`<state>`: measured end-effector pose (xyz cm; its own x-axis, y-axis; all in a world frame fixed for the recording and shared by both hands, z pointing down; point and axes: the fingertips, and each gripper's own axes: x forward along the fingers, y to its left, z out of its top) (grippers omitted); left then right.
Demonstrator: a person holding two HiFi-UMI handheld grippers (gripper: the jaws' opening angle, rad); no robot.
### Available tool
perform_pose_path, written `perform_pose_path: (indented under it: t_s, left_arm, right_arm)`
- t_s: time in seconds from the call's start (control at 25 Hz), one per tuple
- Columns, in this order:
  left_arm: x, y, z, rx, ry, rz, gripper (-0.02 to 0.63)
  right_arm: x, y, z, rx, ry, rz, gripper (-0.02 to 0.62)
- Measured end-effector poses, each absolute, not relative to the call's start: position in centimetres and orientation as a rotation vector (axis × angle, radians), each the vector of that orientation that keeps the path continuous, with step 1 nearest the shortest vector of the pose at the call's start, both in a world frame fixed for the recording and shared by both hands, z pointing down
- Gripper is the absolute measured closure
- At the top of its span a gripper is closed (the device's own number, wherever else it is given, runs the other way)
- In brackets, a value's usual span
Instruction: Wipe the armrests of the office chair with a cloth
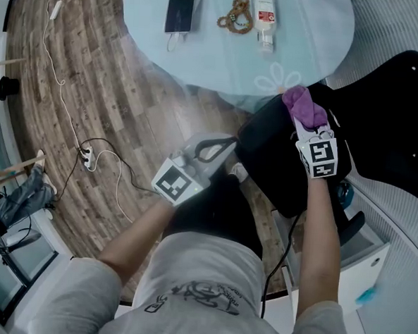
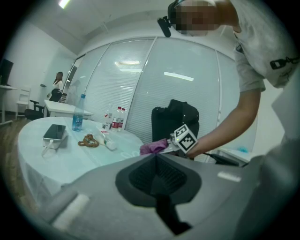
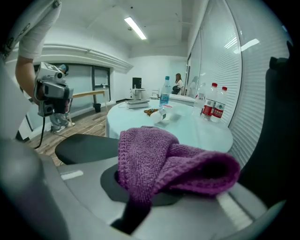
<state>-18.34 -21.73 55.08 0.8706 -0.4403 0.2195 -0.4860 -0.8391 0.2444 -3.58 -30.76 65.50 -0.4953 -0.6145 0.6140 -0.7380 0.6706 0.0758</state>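
My right gripper [image 1: 308, 123] is shut on a bunched purple knitted cloth [image 1: 303, 105], which hangs over its jaws [image 3: 159, 159]. The cloth sits over the far edge of the black office chair [image 1: 280, 163], close to the table's rim. The chair's tall back [image 1: 399, 118] stands to the right. A flat black padded part of the chair [image 3: 86, 147] lies just left of the cloth. My left gripper [image 1: 223, 147] hovers at the chair's left side, apart from it, shut with nothing between its jaws. From the left gripper view the cloth [image 2: 152, 148] shows beyond the jaws.
A round pale-blue table [image 1: 202, 53] ahead carries a phone [image 1: 180, 10], a brown bead string [image 1: 236, 19] and a bottle [image 1: 265, 16]. White cables and a power strip [image 1: 88, 159] lie on the wooden floor at left. A white cabinet [image 1: 362, 267] stands at lower right.
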Motion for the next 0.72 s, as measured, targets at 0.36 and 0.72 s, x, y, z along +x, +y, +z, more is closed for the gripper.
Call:
perform_pose_path:
  t_s: [0.36, 0.72]
  left_arm:
    - [-18.4, -22.4, 54.5, 2.709, -0.740, 0.224, 0.604]
    - [-17.7, -23.5, 45.6, 2.783, -0.730, 0.112, 0.604]
  right_arm:
    - [-3.4, -31.1, 65.4, 1.083, -2.227, 0.312, 0.565]
    - [-5.5, -29.1, 54.2, 1.162, -2.323, 0.188, 0.565]
